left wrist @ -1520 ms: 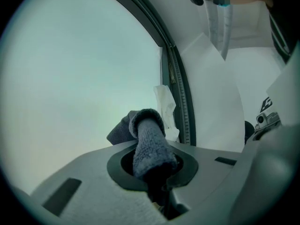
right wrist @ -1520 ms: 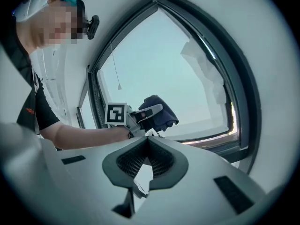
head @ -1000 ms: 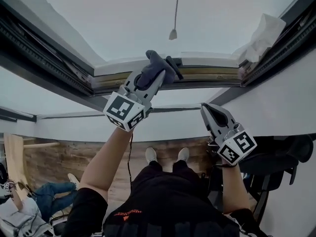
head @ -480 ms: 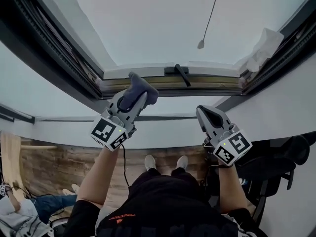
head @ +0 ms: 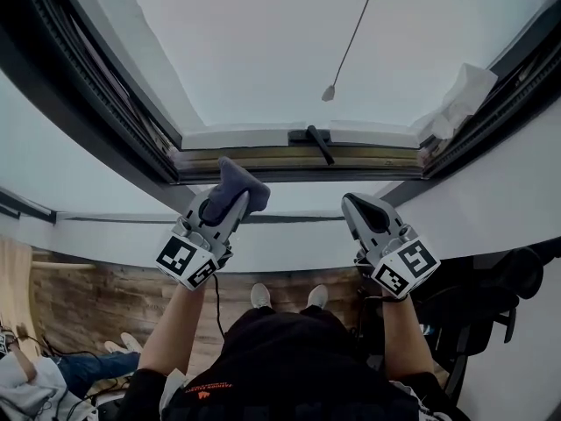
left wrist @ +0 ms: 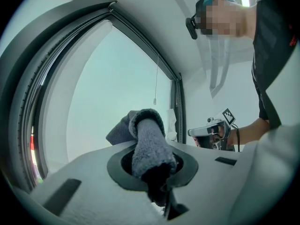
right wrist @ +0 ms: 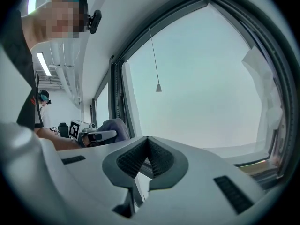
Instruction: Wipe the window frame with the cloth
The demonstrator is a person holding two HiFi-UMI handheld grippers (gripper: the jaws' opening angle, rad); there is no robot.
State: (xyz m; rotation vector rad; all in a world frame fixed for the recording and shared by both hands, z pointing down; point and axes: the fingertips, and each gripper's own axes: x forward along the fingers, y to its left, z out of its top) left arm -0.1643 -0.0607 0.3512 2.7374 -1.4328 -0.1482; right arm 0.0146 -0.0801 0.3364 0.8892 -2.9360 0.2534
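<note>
While your left tongs (head: pixel 226 202) clench a bunched grey cloth (head: pixel 237 181), held up at the left end of the window frame (head: pixel 263 158) and its lower rail, apparently to start a wiping pass, contact cannot be confirmed. Right of the window handle (head: pixel 314 140), your right tongs (head: pixel 355 205) hang pressed together and empty, well apart from the cloth, likely kept clear of the stroke.

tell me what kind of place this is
Likely an indoor workroom or office by a big window: dark window frame, hanging pull cord, wood-plank floor, and what looks like a black chair.
</note>
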